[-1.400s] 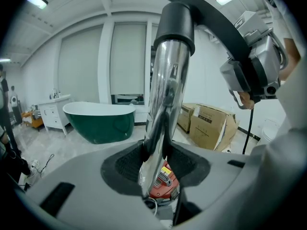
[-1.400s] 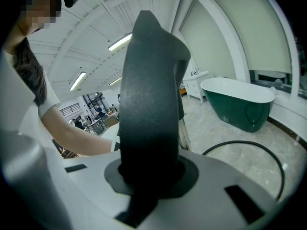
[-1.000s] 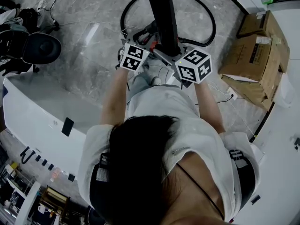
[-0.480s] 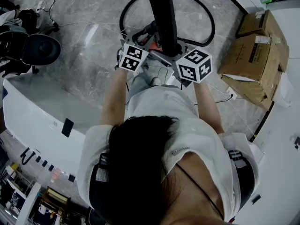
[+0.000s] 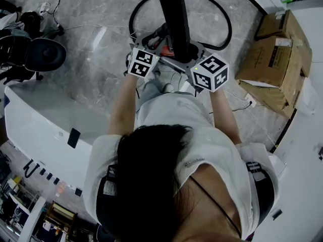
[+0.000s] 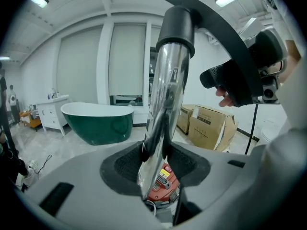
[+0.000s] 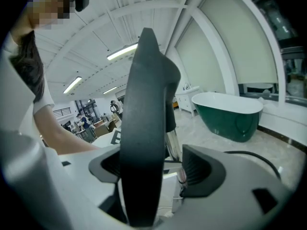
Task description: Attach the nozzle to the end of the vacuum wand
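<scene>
- Nozzle point(image 5: 174, 21), black, stands at the upper centre of the head view, its collar over the top end of the chrome vacuum wand point(image 6: 165, 99).
- On the wand's shaft, the left gripper point(image 6: 154, 155) has its fingers clamped tight.
- Around the nozzle, the right gripper point(image 7: 153, 169) has just been opening its fingers; the right one stands clear.
- Risk: if the collar is only part-seated, the released nozzle may tilt or drop off. The slick chrome could also twist in the left grip.
</scene>
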Demonstrator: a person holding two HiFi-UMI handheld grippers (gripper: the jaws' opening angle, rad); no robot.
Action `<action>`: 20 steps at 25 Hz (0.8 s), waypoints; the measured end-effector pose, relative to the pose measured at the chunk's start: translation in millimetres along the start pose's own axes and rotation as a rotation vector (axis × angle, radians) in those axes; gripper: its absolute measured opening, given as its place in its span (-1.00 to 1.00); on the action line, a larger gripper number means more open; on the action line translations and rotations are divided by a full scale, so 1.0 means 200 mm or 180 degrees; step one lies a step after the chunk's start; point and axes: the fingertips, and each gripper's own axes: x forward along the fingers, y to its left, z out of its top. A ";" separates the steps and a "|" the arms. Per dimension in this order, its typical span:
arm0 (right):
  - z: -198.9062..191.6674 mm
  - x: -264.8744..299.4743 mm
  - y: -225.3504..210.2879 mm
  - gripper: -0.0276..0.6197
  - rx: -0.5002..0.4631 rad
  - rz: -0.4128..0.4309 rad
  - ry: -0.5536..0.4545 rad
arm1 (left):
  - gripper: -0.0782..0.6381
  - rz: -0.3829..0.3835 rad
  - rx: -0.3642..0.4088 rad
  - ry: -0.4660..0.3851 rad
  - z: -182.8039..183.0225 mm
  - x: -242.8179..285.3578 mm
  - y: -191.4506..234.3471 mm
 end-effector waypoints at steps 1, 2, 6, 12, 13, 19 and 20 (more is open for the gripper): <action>0.01 -0.01 0.00 0.13 0.0025 0.0013 -0.0029 | -0.34 0.0002 -0.0011 -0.0007 0.00 0.00 0.00; 0.01 -0.02 -0.01 0.14 0.0053 0.0030 -0.0060 | -0.34 0.0004 -0.0028 -0.0011 0.01 0.00 0.00; 0.02 -0.05 -0.02 0.15 0.0134 0.0026 -0.0138 | -0.34 0.0018 -0.0145 -0.0027 0.00 0.00 0.00; 0.02 -0.06 0.00 0.16 0.0241 0.0075 -0.0255 | -0.18 0.0023 -0.0212 0.0043 -0.02 -0.02 0.00; 0.02 -0.06 -0.01 0.17 0.0230 0.0078 -0.0285 | -0.15 -0.0018 -0.0215 0.0070 -0.03 -0.02 -0.01; 0.05 -0.10 -0.02 0.27 0.0176 0.0059 -0.0501 | 0.02 -0.0087 -0.0119 0.0165 -0.04 -0.02 -0.07; 0.05 -0.10 -0.02 0.28 0.0175 0.0049 -0.0522 | 0.04 -0.0087 -0.0135 0.0170 -0.04 -0.03 -0.07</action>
